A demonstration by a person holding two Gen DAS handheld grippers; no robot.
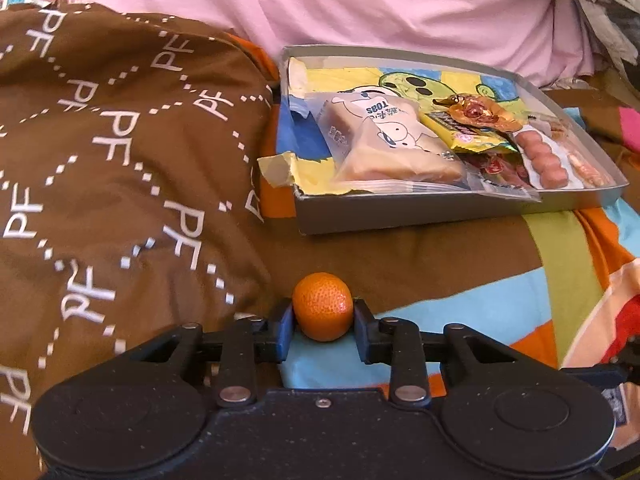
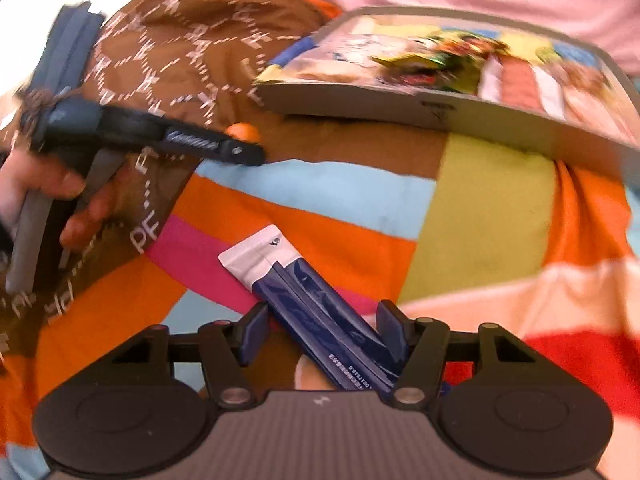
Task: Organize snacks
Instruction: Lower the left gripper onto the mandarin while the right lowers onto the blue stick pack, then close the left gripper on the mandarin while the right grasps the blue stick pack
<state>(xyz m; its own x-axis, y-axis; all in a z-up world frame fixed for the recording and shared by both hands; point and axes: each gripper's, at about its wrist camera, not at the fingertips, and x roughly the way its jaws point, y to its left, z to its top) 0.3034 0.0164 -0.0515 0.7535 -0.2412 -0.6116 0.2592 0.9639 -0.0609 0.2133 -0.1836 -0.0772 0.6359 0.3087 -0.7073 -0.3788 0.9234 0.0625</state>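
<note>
My left gripper [image 1: 323,320] is shut on a small orange [image 1: 323,306], low over the bedspread and in front of the grey snack box [image 1: 420,212]. Inside the box lie a toast pack [image 1: 384,140], a yellow-green packet [image 1: 468,132], a gold-wrapped sweet [image 1: 480,114] and a row of pink balls [image 1: 544,156]. In the right wrist view, my right gripper [image 2: 324,332] stands open around dark blue stick sachets [image 2: 312,304], which lie slantwise on the spread and touch the right finger. That view also shows the left gripper [image 2: 240,152] with the orange [image 2: 242,132], and the box [image 2: 440,114] blurred.
A brown blanket printed with "PF" [image 1: 120,140] is bunched up left of the box. Pink fabric [image 1: 360,8] rises behind it. The colourful patchwork bedspread [image 2: 480,200] stretches between the grippers and the box. A hand [image 2: 52,184] holds the left gripper's handle.
</note>
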